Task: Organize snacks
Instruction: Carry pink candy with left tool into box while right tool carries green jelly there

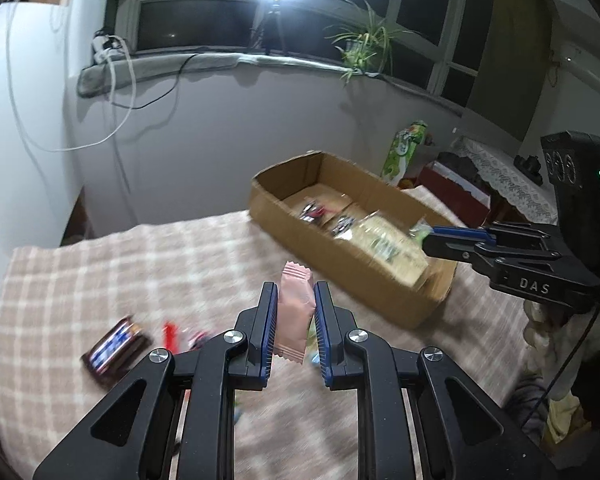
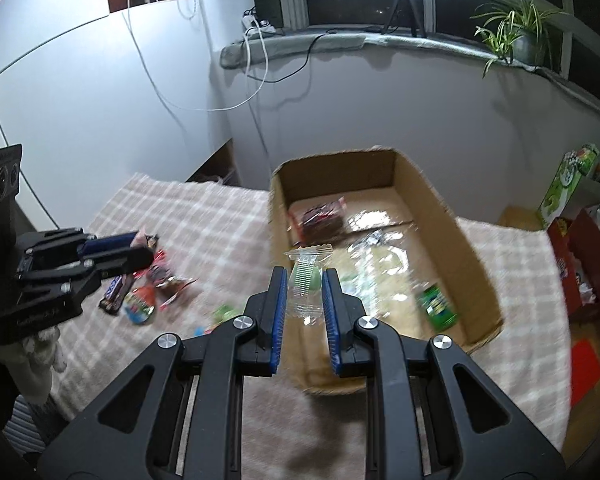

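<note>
My left gripper (image 1: 295, 292) is shut on a pink snack packet (image 1: 295, 316), held upright above the checked cloth (image 1: 140, 264). My right gripper (image 2: 305, 278) is shut on a clear packet with green print (image 2: 306, 284), held over the near end of the open cardboard box (image 2: 476, 256). The box (image 1: 284, 216) holds several packets, among them a dark red one (image 2: 322, 220) and a green one (image 2: 438, 306). Loose snacks lie on the cloth: a brown chocolate bar (image 1: 114, 346), a red wrapper (image 1: 171, 334), and a small pile (image 2: 148, 288) beside the left gripper's fingers (image 2: 116, 250).
A windowsill with a potted plant (image 2: 516, 36), a tripod (image 2: 404, 4) with a bright lamp and cables runs behind the table. A green carton (image 2: 566, 188) and red boxes (image 2: 584, 256) stand to the right of the table. A wall (image 2: 80, 100) rises at the left.
</note>
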The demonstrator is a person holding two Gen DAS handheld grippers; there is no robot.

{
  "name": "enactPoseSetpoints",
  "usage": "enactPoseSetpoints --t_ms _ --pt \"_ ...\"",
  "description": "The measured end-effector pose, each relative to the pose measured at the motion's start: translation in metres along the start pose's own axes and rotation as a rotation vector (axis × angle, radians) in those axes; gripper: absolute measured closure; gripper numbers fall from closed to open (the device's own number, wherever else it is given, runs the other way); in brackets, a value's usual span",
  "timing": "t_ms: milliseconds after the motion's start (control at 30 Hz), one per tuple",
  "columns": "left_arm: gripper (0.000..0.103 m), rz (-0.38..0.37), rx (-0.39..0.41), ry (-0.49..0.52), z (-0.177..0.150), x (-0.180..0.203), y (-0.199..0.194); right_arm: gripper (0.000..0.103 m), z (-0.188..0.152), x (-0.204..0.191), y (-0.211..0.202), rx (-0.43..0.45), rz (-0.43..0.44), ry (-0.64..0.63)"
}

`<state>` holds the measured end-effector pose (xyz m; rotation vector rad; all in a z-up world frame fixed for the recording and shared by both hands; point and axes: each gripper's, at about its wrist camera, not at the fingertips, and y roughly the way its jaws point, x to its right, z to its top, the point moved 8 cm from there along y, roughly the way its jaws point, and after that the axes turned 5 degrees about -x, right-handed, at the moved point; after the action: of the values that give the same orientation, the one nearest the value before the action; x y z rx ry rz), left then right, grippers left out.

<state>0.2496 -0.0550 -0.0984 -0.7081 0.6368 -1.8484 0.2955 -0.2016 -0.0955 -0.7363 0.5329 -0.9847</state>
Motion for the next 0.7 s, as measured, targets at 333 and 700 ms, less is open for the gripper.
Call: enactPoseSetpoints --t_ms 333,700 --pt "0.086 -0.041 0.003 0.028 0.026 0.040 0.031 0.085 0.025 0.037 0.014 0.007 -0.009 0.000" --pt "0.086 -0.066 0.000 0.068 0.051 0.068 0.058 0.085 0.052 0.069 0.042 -0.014 0.021 0.027"
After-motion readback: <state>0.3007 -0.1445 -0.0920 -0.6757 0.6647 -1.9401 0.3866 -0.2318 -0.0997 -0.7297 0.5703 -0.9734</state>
